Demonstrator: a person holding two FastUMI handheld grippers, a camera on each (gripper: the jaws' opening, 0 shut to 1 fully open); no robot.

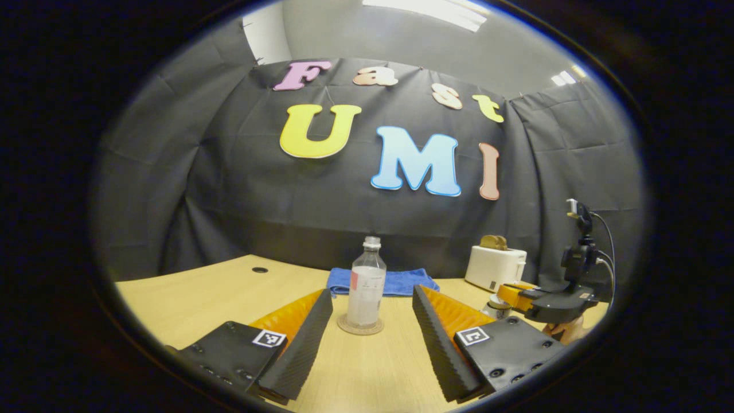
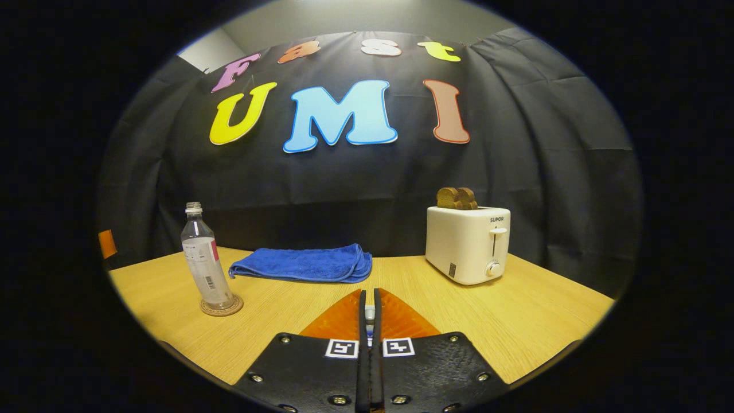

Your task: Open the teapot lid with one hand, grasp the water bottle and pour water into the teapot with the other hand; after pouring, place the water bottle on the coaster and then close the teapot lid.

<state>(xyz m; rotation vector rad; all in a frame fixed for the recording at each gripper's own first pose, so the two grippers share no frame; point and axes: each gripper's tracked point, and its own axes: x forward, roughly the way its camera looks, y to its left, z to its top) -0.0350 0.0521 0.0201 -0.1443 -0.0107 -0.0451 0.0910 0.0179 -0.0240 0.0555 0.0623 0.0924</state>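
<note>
A clear, uncapped water bottle [image 1: 366, 287] [image 2: 203, 261] stands upright on a round coaster [image 1: 359, 327] [image 2: 221, 307] on the wooden table. My left gripper [image 1: 373, 289] is open, its fingers either side of the bottle's line and not touching it. At the right of the left gripper view, my right gripper [image 1: 511, 295], held by a hand [image 1: 565, 331], sits over a small pale teapot [image 1: 494, 307], mostly hidden. In the right gripper view the right gripper [image 2: 370, 295] is nearly closed on a small pale piece, the teapot lid's knob [image 2: 370, 318].
A folded blue towel [image 1: 395, 281] [image 2: 304, 264] lies behind the bottle near the wall. A white toaster [image 1: 494, 267] [image 2: 467, 244] with bread in it stands at the back right. The table [image 2: 533, 321] has a cable hole [image 1: 260, 269] at the far left.
</note>
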